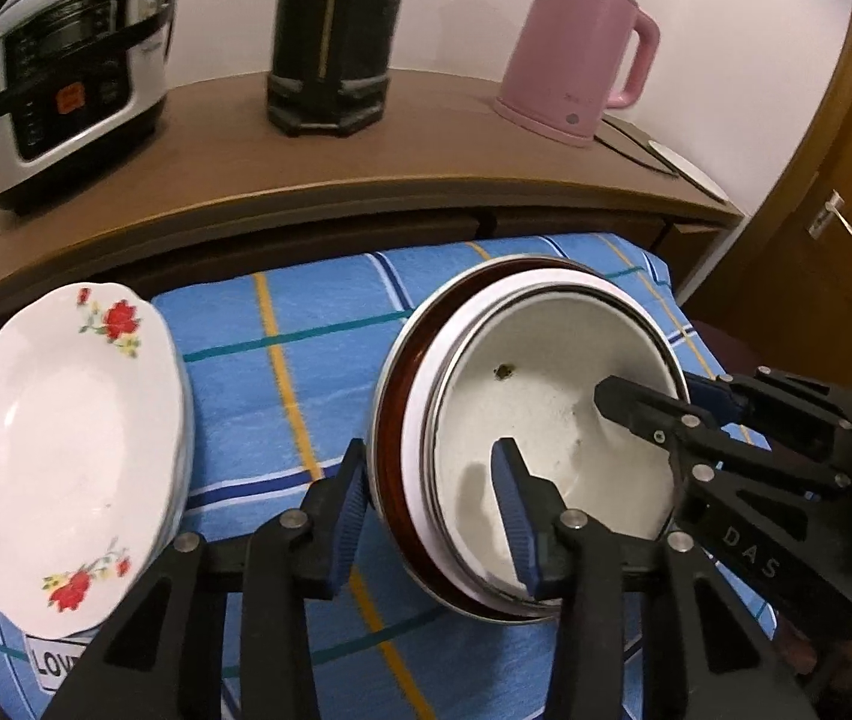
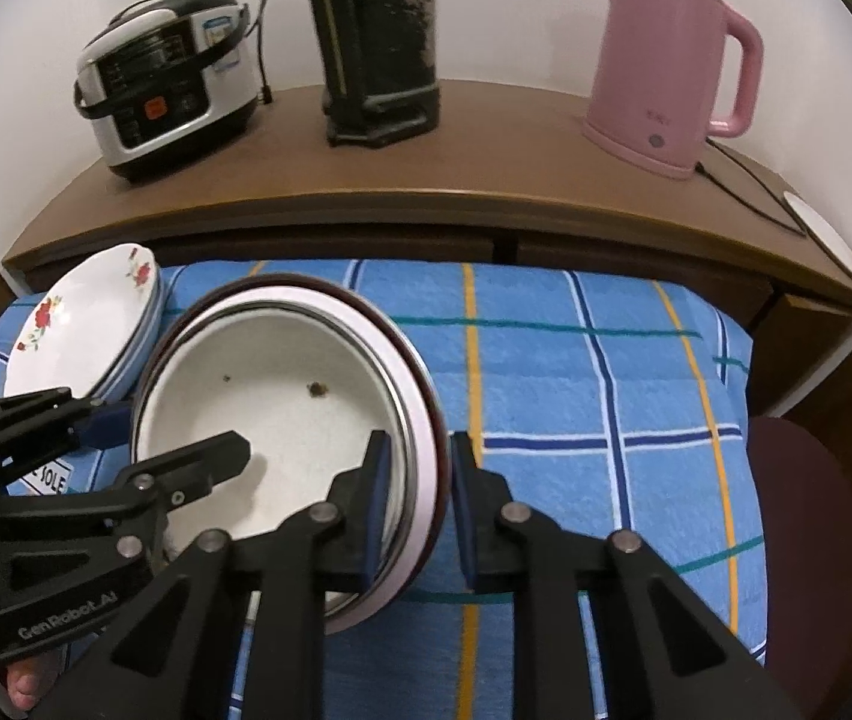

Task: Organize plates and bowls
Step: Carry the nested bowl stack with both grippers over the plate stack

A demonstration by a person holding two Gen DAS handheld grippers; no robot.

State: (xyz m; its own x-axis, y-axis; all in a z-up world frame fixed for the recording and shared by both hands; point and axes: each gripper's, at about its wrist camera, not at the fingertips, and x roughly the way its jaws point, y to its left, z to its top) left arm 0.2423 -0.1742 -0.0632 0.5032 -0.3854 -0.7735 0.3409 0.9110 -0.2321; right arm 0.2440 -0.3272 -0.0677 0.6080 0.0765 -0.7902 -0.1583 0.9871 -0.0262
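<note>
**Both tongs on the bowl stack**

The nested bowls (image 1: 546, 420) sit on the blue cloth (image 1: 306, 330), beside the stacked flowered plates (image 1: 60, 450). The left gripper (image 1: 432, 516) straddles their near rim; the right gripper (image 2: 417, 510) pinches the opposite rim tight. Only the right view shows two specks inside and a fingertip (image 2: 21, 687).

Both tools — left (image 1: 435, 516), right (image 2: 420, 510) — clamped
</note>
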